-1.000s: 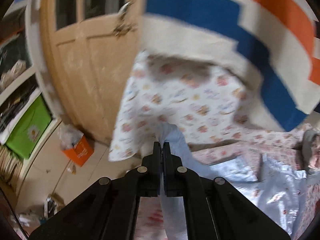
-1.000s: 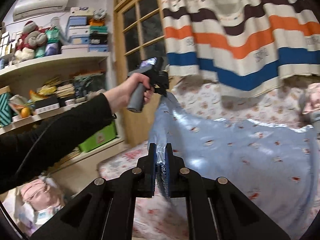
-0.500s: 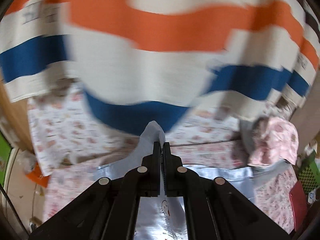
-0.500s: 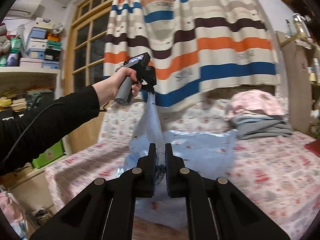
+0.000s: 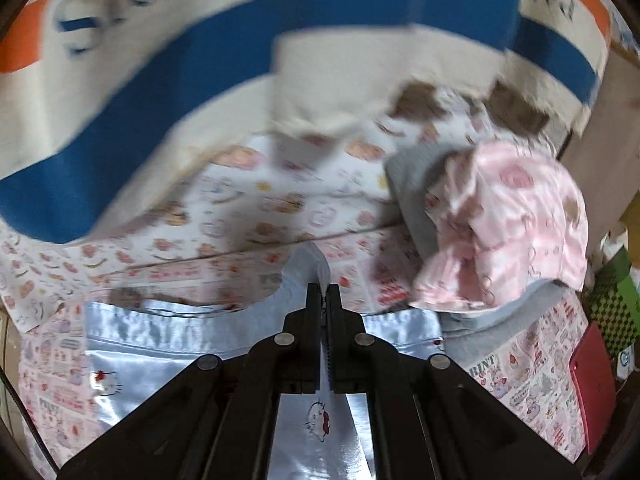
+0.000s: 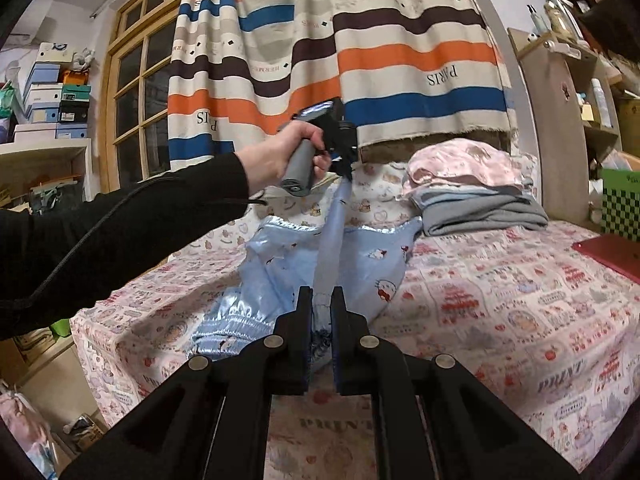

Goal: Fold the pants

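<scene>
Pants (image 6: 320,264): light blue satin, cartoon print, now mostly down on the bed (image 6: 520,300), only one taut strip lifted between my two claws. A second ago the whole garment hung in the air off to the door side; since then I've swung both ends across and the body has landed in front of the striped curtain (image 6: 340,40).

Left claw (image 5: 324,292): clenched on a cuff-like end of the fabric, held high over the bed, leg edge spread flat below it. Left view has panned from the wooden door to the curtain, and is motion-blurred, so my guess is it's mid-travel.

Right claw (image 6: 321,300): clenched on the bunched elastic waistband, low, near the bed's front edge.

Further right: stack of folded clothes (image 6: 472,196) by the wall, just beside the pants but not touching as far as I can tell; red book (image 6: 608,254) well apart.

Read: lay-out phase nearly done, no fold made yet. Next, lower the left end and flatten.
</scene>
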### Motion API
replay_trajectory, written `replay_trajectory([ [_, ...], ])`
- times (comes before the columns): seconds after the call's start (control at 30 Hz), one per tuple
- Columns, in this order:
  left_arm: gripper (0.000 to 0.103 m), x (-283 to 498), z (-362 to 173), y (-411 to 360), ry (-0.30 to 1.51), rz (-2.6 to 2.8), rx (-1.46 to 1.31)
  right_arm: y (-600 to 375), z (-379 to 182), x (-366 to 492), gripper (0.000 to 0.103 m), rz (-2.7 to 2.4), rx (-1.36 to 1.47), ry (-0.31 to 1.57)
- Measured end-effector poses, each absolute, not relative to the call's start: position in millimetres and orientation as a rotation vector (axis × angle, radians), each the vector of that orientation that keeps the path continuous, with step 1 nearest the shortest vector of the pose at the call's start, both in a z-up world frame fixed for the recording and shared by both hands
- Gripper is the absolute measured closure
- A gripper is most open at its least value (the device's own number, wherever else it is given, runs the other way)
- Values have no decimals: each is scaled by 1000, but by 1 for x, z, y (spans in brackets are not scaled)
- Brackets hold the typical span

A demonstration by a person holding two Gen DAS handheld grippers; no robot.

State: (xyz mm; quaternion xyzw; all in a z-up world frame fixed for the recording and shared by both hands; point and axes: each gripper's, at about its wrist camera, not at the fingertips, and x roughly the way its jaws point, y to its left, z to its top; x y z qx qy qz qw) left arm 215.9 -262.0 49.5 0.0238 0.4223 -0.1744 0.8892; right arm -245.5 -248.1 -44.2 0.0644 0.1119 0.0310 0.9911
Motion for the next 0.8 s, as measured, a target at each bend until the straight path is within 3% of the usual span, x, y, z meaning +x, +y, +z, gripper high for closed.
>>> replay_trajectory([
  [0.3, 100, 213, 35, -302, 894, -424, 65, -258, -51, -249, 95, 41, 153, 243],
  [0.37, 87, 211, 39, -300, 874, -445, 50, -259, -50, -250, 95, 7, 151, 235],
  [0.4, 65, 209, 43, -297, 859, -446, 50, -259, -50, -249, 87, -9, 153, 234],
  [0.43, 54, 205, 48, -294, 830, -442, 54, -261, -50, -249, 70, -28, 157, 235],
  [0.47, 52, 203, 52, -290, 794, -432, 64, -262, -49, -248, 59, -36, 162, 232],
  [0.5, 52, 198, 57, -285, 762, -423, 78, -265, -48, -249, 32, -46, 172, 223],
  [0.53, 52, 193, 64, -277, 731, -414, 92, -267, -46, -250, 24, -57, 183, 205],
  [0.8, 47, 128, 85, -179, 617, -352, 93, -295, -33, -233, 23, -53, 237, 197],
])
